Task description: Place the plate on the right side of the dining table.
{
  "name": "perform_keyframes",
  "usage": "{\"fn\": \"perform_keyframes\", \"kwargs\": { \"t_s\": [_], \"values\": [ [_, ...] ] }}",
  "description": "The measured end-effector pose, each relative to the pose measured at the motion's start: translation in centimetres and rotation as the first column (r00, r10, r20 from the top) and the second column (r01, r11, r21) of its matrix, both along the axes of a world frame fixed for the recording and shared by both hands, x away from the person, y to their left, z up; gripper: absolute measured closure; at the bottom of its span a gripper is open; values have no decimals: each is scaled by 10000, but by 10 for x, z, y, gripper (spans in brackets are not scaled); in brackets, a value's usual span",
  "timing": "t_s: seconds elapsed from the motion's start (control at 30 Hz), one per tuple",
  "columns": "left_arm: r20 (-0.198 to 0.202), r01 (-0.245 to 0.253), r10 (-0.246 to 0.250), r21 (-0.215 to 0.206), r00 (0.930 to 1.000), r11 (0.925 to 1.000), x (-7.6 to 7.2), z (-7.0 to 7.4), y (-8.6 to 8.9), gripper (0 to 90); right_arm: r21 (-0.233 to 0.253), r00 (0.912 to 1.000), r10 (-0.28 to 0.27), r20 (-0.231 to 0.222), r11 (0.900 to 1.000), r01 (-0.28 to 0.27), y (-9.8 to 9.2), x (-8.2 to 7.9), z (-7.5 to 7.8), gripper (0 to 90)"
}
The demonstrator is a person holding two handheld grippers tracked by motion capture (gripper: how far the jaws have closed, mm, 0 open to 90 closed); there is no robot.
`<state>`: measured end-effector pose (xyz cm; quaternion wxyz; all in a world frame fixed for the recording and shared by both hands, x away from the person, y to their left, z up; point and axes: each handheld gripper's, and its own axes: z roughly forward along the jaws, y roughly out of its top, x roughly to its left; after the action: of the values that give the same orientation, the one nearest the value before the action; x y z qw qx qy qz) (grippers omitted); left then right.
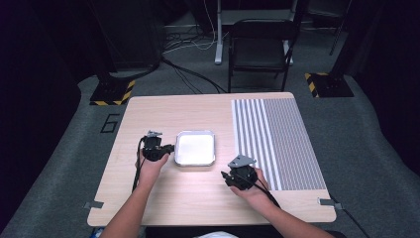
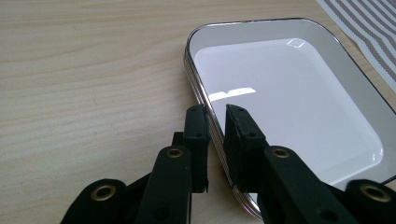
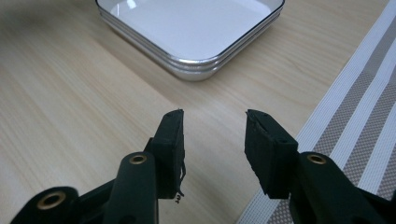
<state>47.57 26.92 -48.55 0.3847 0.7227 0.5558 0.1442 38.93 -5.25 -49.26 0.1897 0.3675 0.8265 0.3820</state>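
The left gripper (image 2: 215, 116) had pinched the rim of the shallow white metal-edged tray (image 1: 195, 148), seemingly a stack, mid-table; lifting remained. The right gripper (image 3: 214, 126) hung wide, empty.

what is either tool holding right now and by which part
The left tool grips the white tray by its near side rim, one jaw inside and one outside. The right tool is open over the table, holding nothing.
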Motion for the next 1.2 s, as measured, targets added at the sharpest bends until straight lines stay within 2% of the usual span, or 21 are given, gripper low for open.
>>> {"fn": "perform_keyframes", "kwargs": {
  "t_s": [0.1, 0.23, 0.4, 0.57, 0.6, 0.73, 0.9, 1.03, 1.2],
  "values": [
    [-92, -80, 79, -117, 9999, 9999, 2, -2, 0, 791, 153, 9998, -155, 121, 9998, 153, 1, 5, 6, 575],
    [-228, 30, -29, 37, 9997, 10000, 5, -3, -2, 789, 457, 9995, -323, 57, 9984, 320, 2, 16, 13, 592],
    [-325, 104, -100, 110, 9994, 9999, 9, -3, -7, 789, 561, 9990, -440, 19, 9975, 438, 5, 26, 17, 606],
    [-393, 122, -114, 214, 9992, 9997, 13, -4, -13, 791, 639, 9983, -572, -60, 9963, 574, 9, 32, 17, 610],
    [-417, 209, -193, 400, 9989, 9990, 13, -4, -13, 791, 655, 9981, -607, -77, 9960, 611, 10, 33, 17, 610],
    [-455, 144, -115, 619, 9989, 9980, 15, -7, -14, 822, 747, 9973, -721, -153, 9945, 730, 16, 40, 12, 611],
    [-471, 95, -73, 457, 9989, 9989, 16, -9, -13, 826, 920, 9958, -875, -277, 9917, 897, 23, 47, 8, 605],
    [-631, -159, 175, 255, 9979, 9995, 17, -8, -13, 832, 1000, 9952, -932, -310, 9904, 959, 26, 52, 7, 601],
    [-678, -367, 382, 231, 9970, 9991, 17, -6, -14, 852, 1102, 9927, -1092, -515, 9873, 1143, 31, 62, 5, 588]
  ]
}}
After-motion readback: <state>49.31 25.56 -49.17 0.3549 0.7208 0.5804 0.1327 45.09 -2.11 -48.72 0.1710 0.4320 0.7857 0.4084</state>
